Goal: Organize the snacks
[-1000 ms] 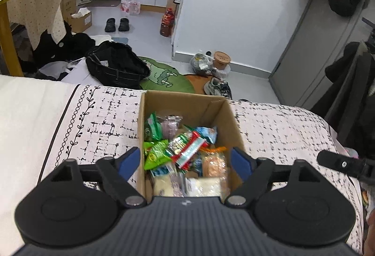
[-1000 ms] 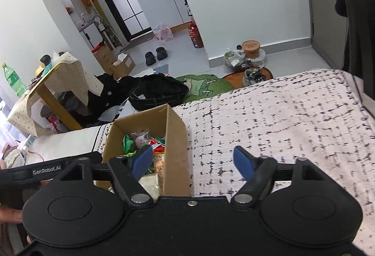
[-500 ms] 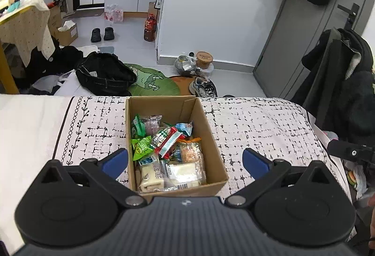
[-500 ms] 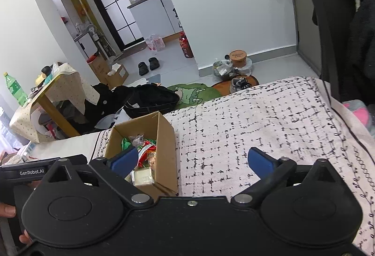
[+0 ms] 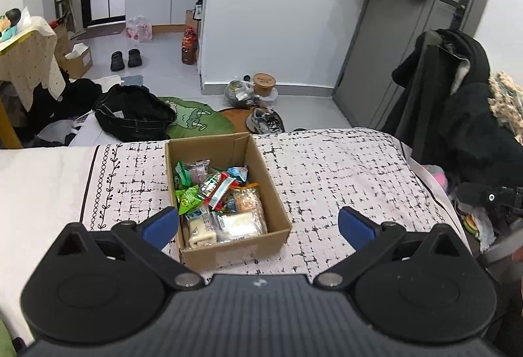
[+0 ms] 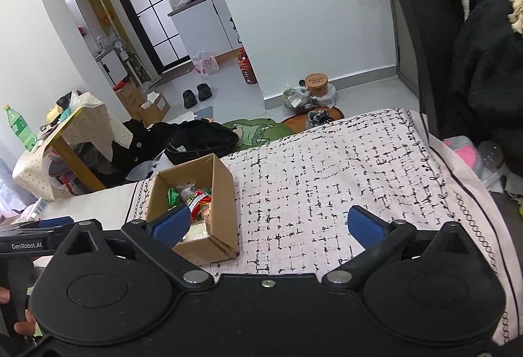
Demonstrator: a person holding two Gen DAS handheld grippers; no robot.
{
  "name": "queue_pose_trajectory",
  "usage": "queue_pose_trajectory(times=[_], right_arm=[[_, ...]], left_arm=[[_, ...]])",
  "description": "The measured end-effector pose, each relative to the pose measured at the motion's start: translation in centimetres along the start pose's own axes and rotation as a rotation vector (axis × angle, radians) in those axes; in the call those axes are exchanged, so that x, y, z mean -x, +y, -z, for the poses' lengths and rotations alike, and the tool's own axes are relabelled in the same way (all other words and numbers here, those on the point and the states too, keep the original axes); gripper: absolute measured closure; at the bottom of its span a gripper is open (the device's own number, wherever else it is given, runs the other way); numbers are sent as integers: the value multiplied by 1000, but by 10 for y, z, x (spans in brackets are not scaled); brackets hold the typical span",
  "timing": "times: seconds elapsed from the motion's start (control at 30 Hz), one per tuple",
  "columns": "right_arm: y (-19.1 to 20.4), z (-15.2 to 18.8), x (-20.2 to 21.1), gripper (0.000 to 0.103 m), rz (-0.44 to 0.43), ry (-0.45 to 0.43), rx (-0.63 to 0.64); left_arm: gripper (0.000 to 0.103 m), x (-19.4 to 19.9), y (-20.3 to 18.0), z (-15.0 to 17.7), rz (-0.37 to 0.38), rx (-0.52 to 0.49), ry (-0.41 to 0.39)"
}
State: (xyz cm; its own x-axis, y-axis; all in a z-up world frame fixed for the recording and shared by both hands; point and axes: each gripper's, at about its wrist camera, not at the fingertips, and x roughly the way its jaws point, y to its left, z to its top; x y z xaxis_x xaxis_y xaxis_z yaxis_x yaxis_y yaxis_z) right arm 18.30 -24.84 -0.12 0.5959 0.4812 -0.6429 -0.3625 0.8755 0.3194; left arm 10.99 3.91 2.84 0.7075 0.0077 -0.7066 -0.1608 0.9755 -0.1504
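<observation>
An open cardboard box stands on the patterned bedspread, filled with several wrapped snacks: green, red and clear packets. It also shows in the right wrist view. My left gripper is open and empty, held above and behind the box's near edge. My right gripper is open and empty, held to the right of the box over the bedspread. The left gripper's body shows at the left edge of the right wrist view.
The bedspread ends at the far edge above the floor. On the floor lie a black bag, a green mat and shoes. Dark coats hang on a chair at the right. A cloth-covered table stands at the left.
Both grippers have pulled back and up from the box, so it looks smaller and farther. Both jaws have opened wider. The box and snacks have not moved.
</observation>
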Motion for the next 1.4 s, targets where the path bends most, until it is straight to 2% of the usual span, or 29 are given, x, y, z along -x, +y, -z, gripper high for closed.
queue_pose_trajectory(times=[0.5,1.0,1.4], right_arm=[[17,23,50,0,35,-1,45],[33,50,89,0,29,-26,106],[36,62,102,0,35,-37,117]], left_arm=[[0,52,-13,23,48,-62,-15],[0,88,-22,50,69,-70,-29],[0,97,-21,58,41,-55,-53]])
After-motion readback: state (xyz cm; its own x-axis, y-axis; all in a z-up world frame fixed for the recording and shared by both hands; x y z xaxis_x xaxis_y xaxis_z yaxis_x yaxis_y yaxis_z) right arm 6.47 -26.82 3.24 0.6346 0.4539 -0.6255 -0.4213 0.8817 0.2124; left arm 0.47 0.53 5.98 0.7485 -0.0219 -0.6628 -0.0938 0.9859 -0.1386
